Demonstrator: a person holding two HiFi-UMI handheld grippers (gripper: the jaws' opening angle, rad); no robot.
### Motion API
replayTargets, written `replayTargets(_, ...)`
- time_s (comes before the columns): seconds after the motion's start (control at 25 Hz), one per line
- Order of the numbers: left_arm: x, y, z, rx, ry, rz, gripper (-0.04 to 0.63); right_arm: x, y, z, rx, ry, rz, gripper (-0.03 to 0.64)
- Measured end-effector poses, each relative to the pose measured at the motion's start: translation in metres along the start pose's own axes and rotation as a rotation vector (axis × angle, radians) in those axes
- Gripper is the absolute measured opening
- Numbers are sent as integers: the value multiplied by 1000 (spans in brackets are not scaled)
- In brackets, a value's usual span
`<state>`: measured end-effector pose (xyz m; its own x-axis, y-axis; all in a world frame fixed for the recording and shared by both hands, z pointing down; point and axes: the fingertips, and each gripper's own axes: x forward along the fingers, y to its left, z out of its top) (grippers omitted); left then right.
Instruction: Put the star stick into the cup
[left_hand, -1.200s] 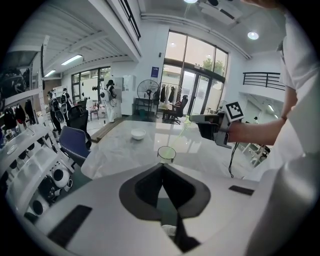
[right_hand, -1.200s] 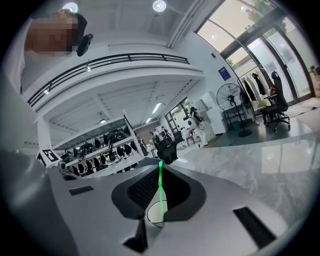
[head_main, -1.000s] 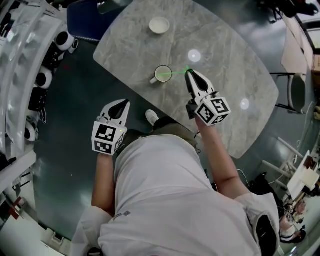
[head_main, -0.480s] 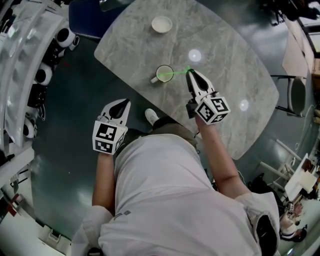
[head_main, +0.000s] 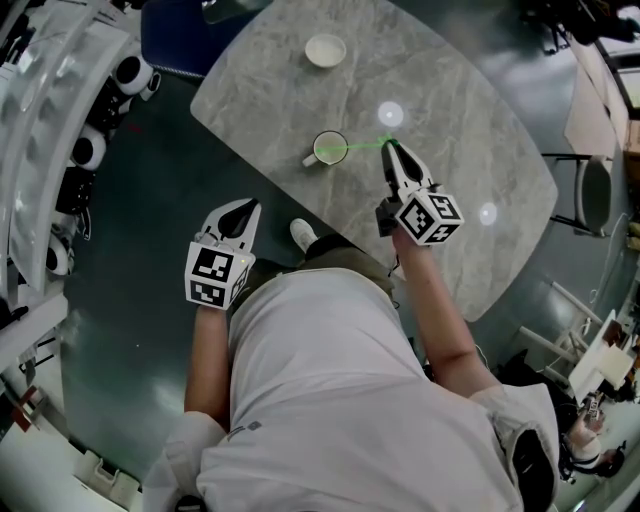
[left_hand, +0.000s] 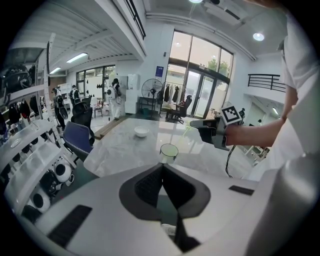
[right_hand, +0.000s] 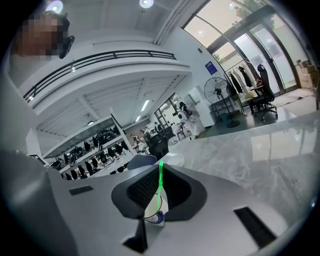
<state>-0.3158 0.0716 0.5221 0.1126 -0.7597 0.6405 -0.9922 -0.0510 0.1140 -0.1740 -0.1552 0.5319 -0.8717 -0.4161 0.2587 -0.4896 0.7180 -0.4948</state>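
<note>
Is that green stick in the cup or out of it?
Partly in, it seems: one end of the star stick reaches over the rim of the cup, while the right gripper grips the other end.

Thin green star stick slants almost flat, left end dipping into the white cup, upright on the bench.

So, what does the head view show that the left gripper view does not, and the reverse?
Only the head view: the marker cube on the left tongs, which are off the table. Only the left gripper view: a standing fan, glass doors and people far behind. Both: the cup, the white bowl, the marble table, and the right tongs shut on the green star stick, which points at the cup.
</note>
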Motion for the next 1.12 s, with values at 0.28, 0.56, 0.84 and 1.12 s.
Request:
replayTargets(0.28, -1, 1, -1, -3, 0, 6, 3, 3, -4, -7, 24, 20, -5, 63)
replayTargets(0.56, 0, -1, 1, -3, -1, 2, 3, 2, -7, -9, 34, 39, -21, 103)
replayTargets(0.84, 5, -7, 2, 7, 0, -20, 3, -6, -12, -10, 46, 42, -35, 141)
replayTargets(1.12, 17, -23, 21, 40, -15, -70, 3, -32, -14, 5, 32, 15, -48, 118)
